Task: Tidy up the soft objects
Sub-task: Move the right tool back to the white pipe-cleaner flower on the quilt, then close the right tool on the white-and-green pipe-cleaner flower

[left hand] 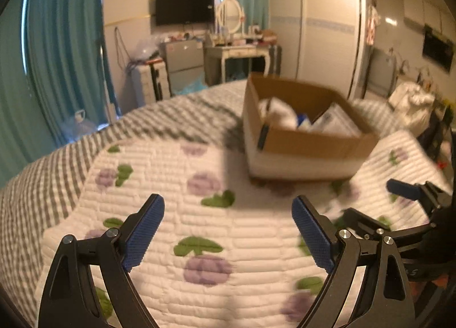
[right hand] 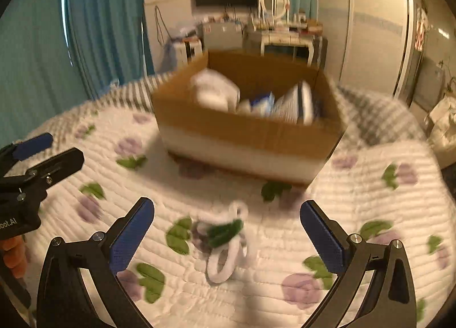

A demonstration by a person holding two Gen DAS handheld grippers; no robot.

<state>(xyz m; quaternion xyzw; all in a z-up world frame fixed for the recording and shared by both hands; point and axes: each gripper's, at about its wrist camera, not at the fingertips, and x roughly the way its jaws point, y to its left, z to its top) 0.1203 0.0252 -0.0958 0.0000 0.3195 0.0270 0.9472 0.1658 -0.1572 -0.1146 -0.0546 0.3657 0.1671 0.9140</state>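
Observation:
An open cardboard box [left hand: 299,142] [right hand: 242,128] stands on the flowered white quilt [left hand: 199,214] [right hand: 370,185]. It holds white soft packs [left hand: 280,112] [right hand: 213,91] and some blue and white items. A small white and green soft thing [right hand: 225,242] lies blurred on the quilt. My right gripper [right hand: 226,205] is open wide just above it, one finger on each side and neither pad touching. My left gripper [left hand: 228,202] is open over bare quilt with nothing between its fingers. Each gripper shows at the edge of the other's view, the right gripper [left hand: 373,199] and the left gripper [right hand: 61,148].
A grey striped sheet [left hand: 57,171] covers the bed beyond the quilt. Teal curtains [left hand: 65,51] hang on the left. At the far wall stand a dressing table [left hand: 242,51], a wall television [left hand: 185,7] and a white wardrobe [left hand: 327,28]. White bags [left hand: 413,105] sit at the right.

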